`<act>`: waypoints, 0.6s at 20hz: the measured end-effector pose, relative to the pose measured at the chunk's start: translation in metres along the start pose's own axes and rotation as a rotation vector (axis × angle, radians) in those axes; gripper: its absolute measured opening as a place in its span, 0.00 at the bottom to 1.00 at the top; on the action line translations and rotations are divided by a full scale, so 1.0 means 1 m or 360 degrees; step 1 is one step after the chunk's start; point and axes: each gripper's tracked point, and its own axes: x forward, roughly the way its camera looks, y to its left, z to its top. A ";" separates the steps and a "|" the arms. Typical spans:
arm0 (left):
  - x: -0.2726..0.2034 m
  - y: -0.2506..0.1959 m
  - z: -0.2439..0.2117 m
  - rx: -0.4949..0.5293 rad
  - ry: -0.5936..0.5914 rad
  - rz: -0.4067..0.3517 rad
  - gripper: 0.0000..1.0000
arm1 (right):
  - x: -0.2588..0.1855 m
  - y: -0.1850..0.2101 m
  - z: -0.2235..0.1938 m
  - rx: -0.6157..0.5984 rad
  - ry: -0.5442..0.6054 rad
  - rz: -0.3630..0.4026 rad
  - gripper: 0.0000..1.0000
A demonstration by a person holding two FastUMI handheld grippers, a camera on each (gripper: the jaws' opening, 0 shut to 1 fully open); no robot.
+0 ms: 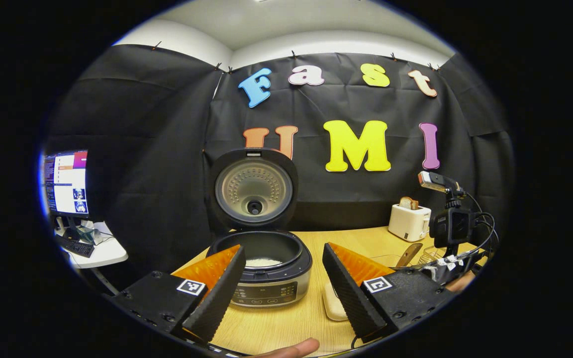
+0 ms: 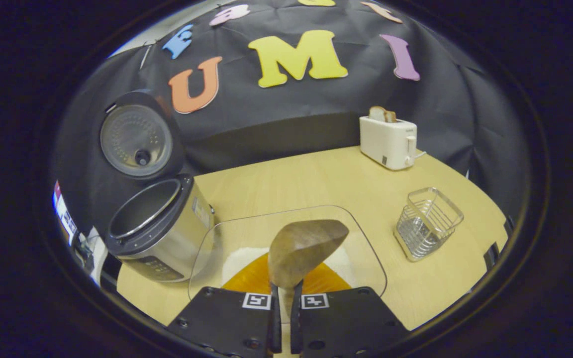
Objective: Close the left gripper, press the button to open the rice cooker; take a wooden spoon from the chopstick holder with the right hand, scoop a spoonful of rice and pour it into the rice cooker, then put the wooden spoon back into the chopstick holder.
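Observation:
The rice cooker (image 1: 269, 278) stands open on the wooden table, lid (image 1: 253, 189) upright, with a little white rice (image 1: 263, 261) in its pot. My left gripper (image 1: 283, 247) is open, its fingers either side of the cooker and short of it, holding nothing. My right gripper (image 2: 285, 288) is shut on the handle of the wooden spoon (image 2: 305, 246). The spoon's bowl hangs over a clear glass dish (image 2: 366, 258) with rice (image 2: 237, 258) in it. The wire chopstick holder (image 2: 428, 223) stands to the right, nothing in it. The cooker (image 2: 159, 233) is to the left of the dish.
A white toaster (image 2: 388, 141) with a slice of bread stands at the back right. A monitor (image 1: 66, 181) and a keyboard sit on a side table far left. A fingertip (image 1: 294, 348) shows at the bottom edge. Bare table lies between dish, toaster and holder.

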 end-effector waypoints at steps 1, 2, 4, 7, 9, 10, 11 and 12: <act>0.000 -0.001 0.000 -0.0001 0.0001 -0.0006 0.99 | 0.001 -0.001 0.000 0.0027 0.0003 -0.0011 0.07; 0.001 -0.002 -0.001 0.0000 0.0001 -0.0010 0.99 | -0.001 0.000 0.000 0.0069 -0.0004 -0.0021 0.07; 0.002 -0.002 -0.002 0.0003 0.0007 -0.0012 0.99 | 0.001 0.003 0.000 0.0170 -0.0028 -0.0033 0.07; 0.002 -0.005 -0.002 0.0014 0.0007 -0.0022 0.99 | 0.007 0.021 0.004 0.0193 -0.0034 0.0003 0.10; 0.002 -0.003 -0.002 0.0008 0.0005 -0.0024 0.99 | 0.008 0.034 0.003 0.0200 -0.0019 0.0074 0.11; 0.002 -0.002 -0.002 -0.0001 0.0007 -0.0022 0.99 | 0.007 0.037 0.003 0.0224 -0.0010 0.0108 0.11; 0.001 0.000 -0.003 -0.0011 0.0010 -0.0023 0.99 | 0.007 0.039 0.001 0.0271 -0.0002 0.0142 0.11; 0.002 0.000 -0.004 -0.0020 0.0013 -0.0025 0.99 | 0.009 0.037 0.000 0.0320 0.0019 0.0164 0.11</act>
